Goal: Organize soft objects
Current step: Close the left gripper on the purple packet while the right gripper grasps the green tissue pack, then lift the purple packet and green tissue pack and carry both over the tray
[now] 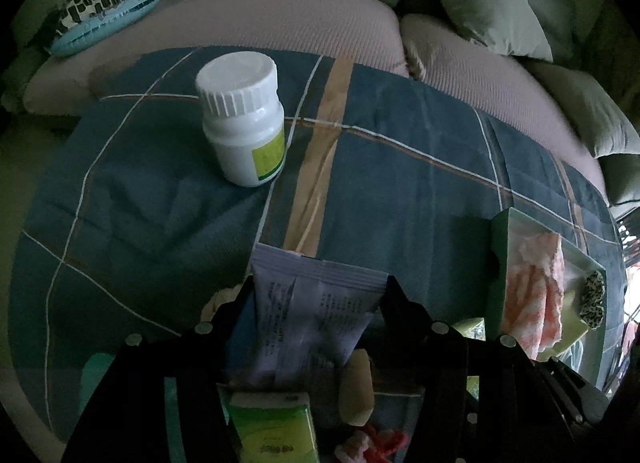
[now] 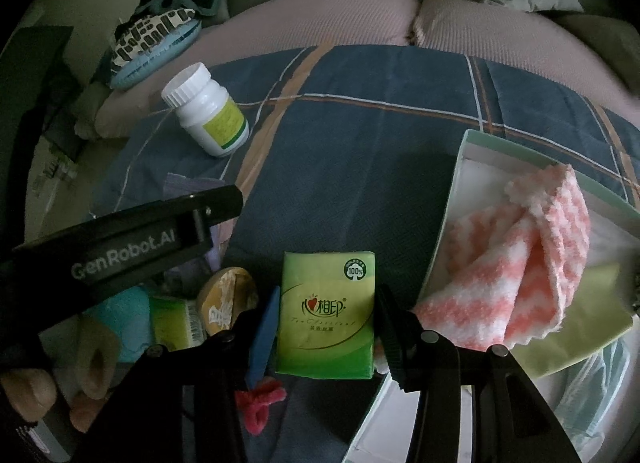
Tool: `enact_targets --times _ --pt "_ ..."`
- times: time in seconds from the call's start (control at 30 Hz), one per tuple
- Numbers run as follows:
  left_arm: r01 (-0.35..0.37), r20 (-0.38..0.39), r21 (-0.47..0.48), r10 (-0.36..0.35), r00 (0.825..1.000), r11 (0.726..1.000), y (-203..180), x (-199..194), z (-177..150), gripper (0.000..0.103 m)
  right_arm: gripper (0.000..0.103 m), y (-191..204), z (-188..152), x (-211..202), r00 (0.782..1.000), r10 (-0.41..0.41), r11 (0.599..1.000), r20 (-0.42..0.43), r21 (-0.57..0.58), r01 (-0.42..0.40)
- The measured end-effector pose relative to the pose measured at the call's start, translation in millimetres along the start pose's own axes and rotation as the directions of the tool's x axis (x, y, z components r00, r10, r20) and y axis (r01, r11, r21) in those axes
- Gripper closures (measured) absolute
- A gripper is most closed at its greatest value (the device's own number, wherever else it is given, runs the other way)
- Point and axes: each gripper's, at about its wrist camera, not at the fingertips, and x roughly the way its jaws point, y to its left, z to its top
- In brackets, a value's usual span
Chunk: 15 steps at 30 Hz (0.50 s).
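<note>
**Two soft packets held above a plaid blanket**

Nearest the left wrist camera, a pale lavender printed foil sachet (image 1: 316, 315) is seen clamped between the black fingers of the left gripper (image 1: 318, 295), its crimped top edge pointing away over the cloth. In the right wrist view, a green plastic-wrapped pocket tissue pack (image 2: 328, 313) is gripped by the right gripper (image 2: 326, 327), with a blue pad pressed on its left side and a ribbed black finger on its right. Below this pack, a red fuzzy knotted cord (image 2: 260, 403) is seen lying on the cloth.

Just right of the tissue pack, a pale green open cardboard box (image 2: 448, 215) is set on the blanket; a pink-and-white striped fluffy towel (image 2: 520, 263) is draped inside it and over its near edge.

Farther off, a white plastic screw-cap pill bottle with a green label (image 1: 242, 119) is stood upright on the dark blue plaid blanket (image 1: 400, 167). Beyond the blanket, a pinkish ribbed sofa cushion (image 1: 280, 23) is spread, and a black-and-white patterned cushion with a light blue edge (image 1: 108, 11) is leant at the far left.
</note>
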Motion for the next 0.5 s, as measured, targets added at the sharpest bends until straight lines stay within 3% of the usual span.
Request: enact_targets --times 0.5 --pt "0.012 0.124 -0.025 -0.009 0.992 1.000 2 -38 2 0.042 0.053 5 7 -23 0.998 -0.002 1.000 0.061 0.010 0.001"
